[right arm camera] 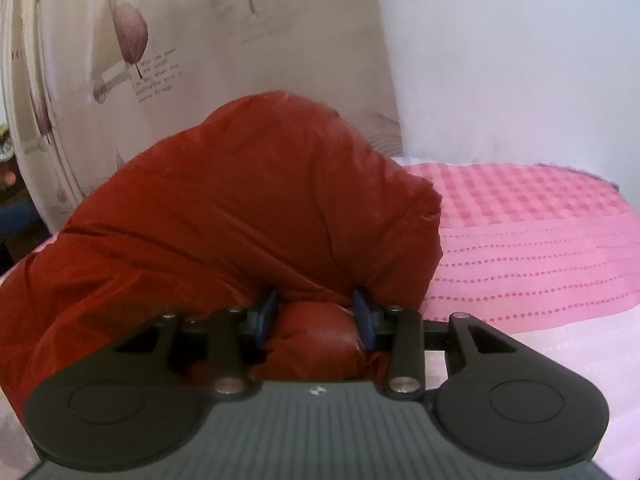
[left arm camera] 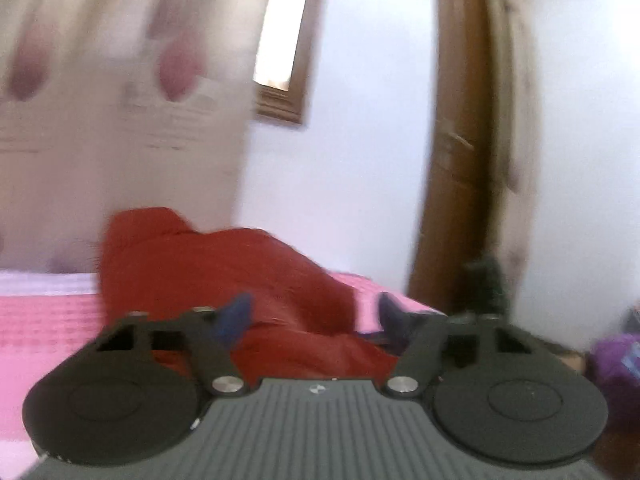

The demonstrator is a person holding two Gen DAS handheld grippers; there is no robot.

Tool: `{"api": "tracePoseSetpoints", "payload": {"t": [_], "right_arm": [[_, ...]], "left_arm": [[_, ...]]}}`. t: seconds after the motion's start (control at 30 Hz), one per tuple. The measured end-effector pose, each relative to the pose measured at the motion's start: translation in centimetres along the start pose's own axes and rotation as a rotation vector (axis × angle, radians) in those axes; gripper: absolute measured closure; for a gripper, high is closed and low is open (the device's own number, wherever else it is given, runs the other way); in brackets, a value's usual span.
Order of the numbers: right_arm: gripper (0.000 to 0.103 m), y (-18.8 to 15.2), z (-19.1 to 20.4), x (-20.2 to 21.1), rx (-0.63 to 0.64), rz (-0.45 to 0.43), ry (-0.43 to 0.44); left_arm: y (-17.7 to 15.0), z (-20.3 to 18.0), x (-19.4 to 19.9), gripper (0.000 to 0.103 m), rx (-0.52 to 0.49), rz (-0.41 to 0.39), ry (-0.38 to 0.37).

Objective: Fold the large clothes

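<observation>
right wrist: red jacket fold clamped between right tool fingers; left tool agape.

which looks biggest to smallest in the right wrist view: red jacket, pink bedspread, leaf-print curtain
1. red jacket, though it sits closest to the camera, which inflates it.
2 and 3. leaf-print curtain and pink bedspread fill similar areas; both are cut off by the frame or hidden behind the jacket, so no ranking between them.

Both wrist views low, looking forward across pink bedspread; share red garment, right nearer.
</observation>
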State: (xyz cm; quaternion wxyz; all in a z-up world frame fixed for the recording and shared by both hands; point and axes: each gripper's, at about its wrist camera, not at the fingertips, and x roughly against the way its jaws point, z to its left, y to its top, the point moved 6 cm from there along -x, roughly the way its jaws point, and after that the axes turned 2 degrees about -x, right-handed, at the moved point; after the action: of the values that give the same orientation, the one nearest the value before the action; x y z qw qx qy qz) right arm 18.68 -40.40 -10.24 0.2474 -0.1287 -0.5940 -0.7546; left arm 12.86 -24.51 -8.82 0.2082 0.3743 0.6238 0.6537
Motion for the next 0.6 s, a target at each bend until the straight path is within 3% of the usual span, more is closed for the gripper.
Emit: {"api": "tracePoseSetpoints", "payload": {"t": [0.03, 0.2, 0.27, 0.33, 0.43, 0.6], "right_arm": [[0.063, 0.1, -0.3, 0.0, -0.020, 0.003, 0.017], [0.063, 0.2, -1.6, 0.0, -0.099, 0.031, 0.092], [0.063, 0.3, -2.1, -0.1, -0.128, 0.040, 0.116], [0.063, 0.5, -2.5, 0.0, -0.137, 0.066, 0.130], [0.061, 3.1, -2.6, 0.7, -0.112, 0.152, 0.110], [0.059, 10.6, 0.8, 5.4, 0.059, -0.049, 0.108]], "left_arm": [[-0.3, -0.5, -1.0, 0.077, 0.004, 0.044, -0.053], [-2.7, -2.8, -4.1, 0.079, -0.019, 0.093, -0.150], [-3.7, -3.4, -5.7, 0.076, -0.060, 0.146, -0.135], [-4.6, -2.4, -7.3, 0.085, 0.011, 0.204, -0.118], [-5.0, -1.4, -8.2, 0.089, 0.063, 0.238, -0.110], [-5.3, -1.3, -8.2, 0.089, 0.059, 0.235, -0.117]]}}
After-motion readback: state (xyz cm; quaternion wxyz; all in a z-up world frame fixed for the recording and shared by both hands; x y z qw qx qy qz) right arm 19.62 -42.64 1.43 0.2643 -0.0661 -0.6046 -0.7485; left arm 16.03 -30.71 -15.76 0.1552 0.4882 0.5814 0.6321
